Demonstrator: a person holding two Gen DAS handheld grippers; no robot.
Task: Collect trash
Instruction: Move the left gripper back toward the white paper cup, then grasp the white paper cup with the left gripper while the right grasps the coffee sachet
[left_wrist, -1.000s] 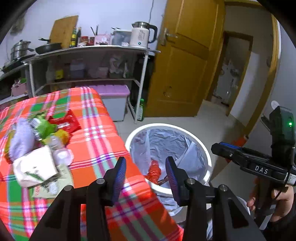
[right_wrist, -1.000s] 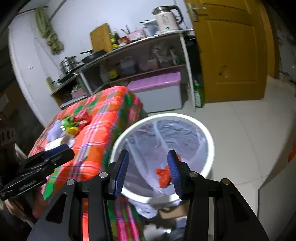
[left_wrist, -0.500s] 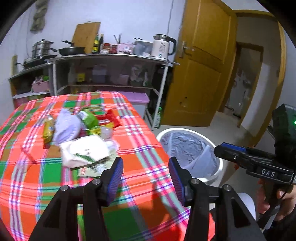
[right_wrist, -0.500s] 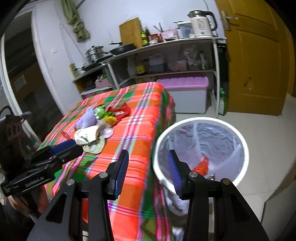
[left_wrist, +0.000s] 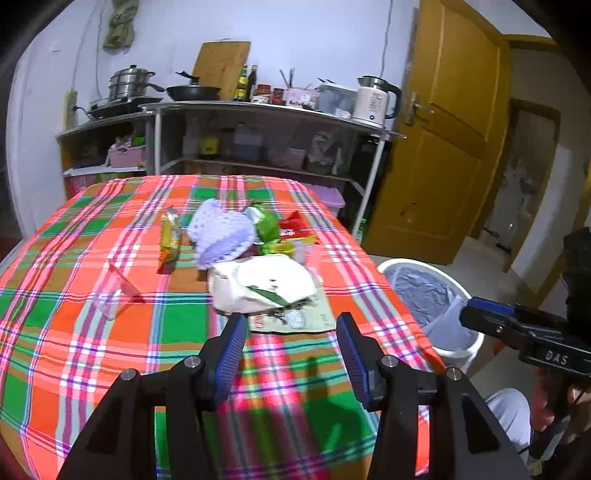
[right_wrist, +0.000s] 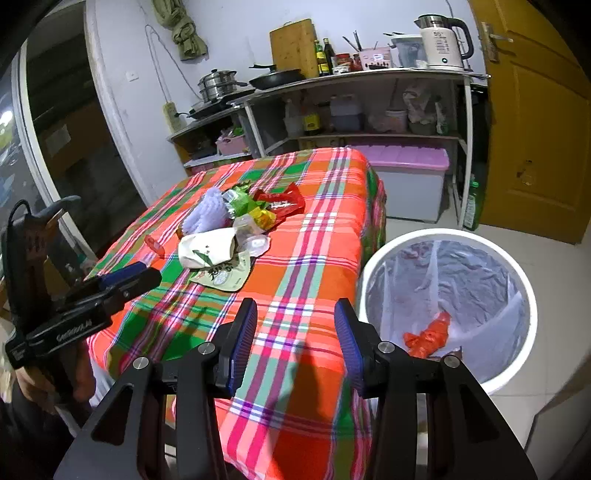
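A pile of trash lies mid-table on the plaid cloth (left_wrist: 74, 332): a crumpled white bag (left_wrist: 262, 284), a flat green-white packet (left_wrist: 295, 319), a purple knitted piece (left_wrist: 221, 232), and green (left_wrist: 266, 225), red (left_wrist: 295, 229) and yellow wrappers (left_wrist: 170, 240). My left gripper (left_wrist: 290, 325) is open and empty, just short of the packet. My right gripper (right_wrist: 295, 321) is open and empty over the table's near corner, beside the white bin (right_wrist: 443, 236). A red wrapper (right_wrist: 428, 336) lies in the bin's liner. The right wrist view also shows the white bag (right_wrist: 207, 249).
A clear plastic cup (left_wrist: 114, 291) lies left of the pile. Metal shelves (right_wrist: 369, 74) with pots, bottles and a kettle stand behind the table, with a lilac-lidded box (right_wrist: 406, 173) below. A yellow door (right_wrist: 535, 129) is at right. A person's hand holds each gripper.
Both views have swung from the bin toward the table. My left gripper moved from above the bin to over the cloth near the trash pile, its jaws a little wider.
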